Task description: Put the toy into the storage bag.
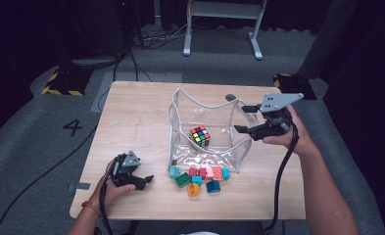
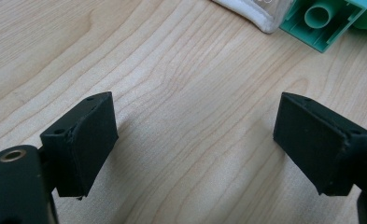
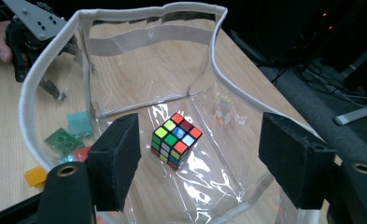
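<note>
Here, the left gripper (image 1: 143,179) rests low over the table (image 1: 131,122), jaws apart and empty, with the building blocks (image 1: 200,177) just to its right. Further right, the right gripper (image 1: 245,119) hovers at the clear bag's (image 1: 180,105) rim, jaws released; the puzzle cube (image 1: 200,136) lies inside, below and ahead of them.

A light wooden table (image 1: 131,122) stands on grey carpet. Toward its right half sits a clear plastic bag (image 1: 182,105) with a white-trimmed rim, standing open. Along the bag's near edge a cluster of small building bricks (image 1: 200,177) lies on the wood: teal, green, pink, red, orange and blue pieces, some touching each other. The left tongs (image 1: 148,179) rest low at the table's near left part, beside the bricks.
</note>
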Motion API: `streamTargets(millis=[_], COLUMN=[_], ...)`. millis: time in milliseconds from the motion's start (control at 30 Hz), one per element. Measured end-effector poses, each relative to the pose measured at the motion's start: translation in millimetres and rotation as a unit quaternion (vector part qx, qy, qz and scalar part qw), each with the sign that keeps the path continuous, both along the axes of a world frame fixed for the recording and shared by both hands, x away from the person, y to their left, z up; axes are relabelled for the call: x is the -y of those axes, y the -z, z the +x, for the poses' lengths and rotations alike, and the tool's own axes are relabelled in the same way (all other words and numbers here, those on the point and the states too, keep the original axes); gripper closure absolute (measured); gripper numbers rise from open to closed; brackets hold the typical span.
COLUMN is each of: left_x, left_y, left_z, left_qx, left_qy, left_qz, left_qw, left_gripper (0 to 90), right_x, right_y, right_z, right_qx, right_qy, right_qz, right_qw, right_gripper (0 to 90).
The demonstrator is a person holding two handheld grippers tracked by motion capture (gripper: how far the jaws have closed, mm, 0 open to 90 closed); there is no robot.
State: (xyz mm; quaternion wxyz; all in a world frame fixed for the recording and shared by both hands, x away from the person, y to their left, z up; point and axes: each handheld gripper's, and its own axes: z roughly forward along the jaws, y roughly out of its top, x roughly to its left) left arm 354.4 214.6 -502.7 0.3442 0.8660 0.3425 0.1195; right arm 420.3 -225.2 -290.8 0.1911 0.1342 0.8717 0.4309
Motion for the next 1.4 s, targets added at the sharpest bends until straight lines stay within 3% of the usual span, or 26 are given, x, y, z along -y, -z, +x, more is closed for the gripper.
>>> streamTargets(millis=[200, 367, 667, 833, 967, 1400], left_x=[0.0, 0.0, 0.0, 0.0, -0.1, 0.0], left_y=[0.0, 0.0, 0.0, 0.0, -0.1, 0.4], left_z=[0.0, 0.0, -0.1, -0.1, -0.2, -1.4], left_qx=[0.000, 0.000, 0.000, 0.000, 0.001, -0.004], left_qy=[0.000, 0.000, 0.000, 0.000, -0.001, -0.002], left_qz=[0.000, 0.000, 0.000, 0.000, 0.001, -0.005], left_qw=[1.0000, 1.0000, 1.0000, 1.0000, 1.0000, 1.0000], left_gripper=[13.7, 13.7, 13.7, 13.7, 13.7, 13.9], right_x=[18.6, 35.0, 62.5, 70.0, 71.2, 61.0], right_y=[3.2, 8.9, 24.2, 40.1, 57.5, 135.9], right_z=[-17.7, -30.6, -48.8, -55.0, -56.5, -59.7], right_qx=[0.018, 0.035, 0.037, 0.018, 0.009, -0.058], right_qy=[0.018, 0.026, 0.045, 0.060, 0.062, 0.065], right_qz=[0.027, 0.031, 0.051, 0.061, 0.053, 0.016], right_qw=[0.9993, 0.9986, 0.9970, 0.9962, 0.9966, 0.9960], right_gripper=[29.9, 30.0, 29.7, 29.8, 30.2, 34.6])
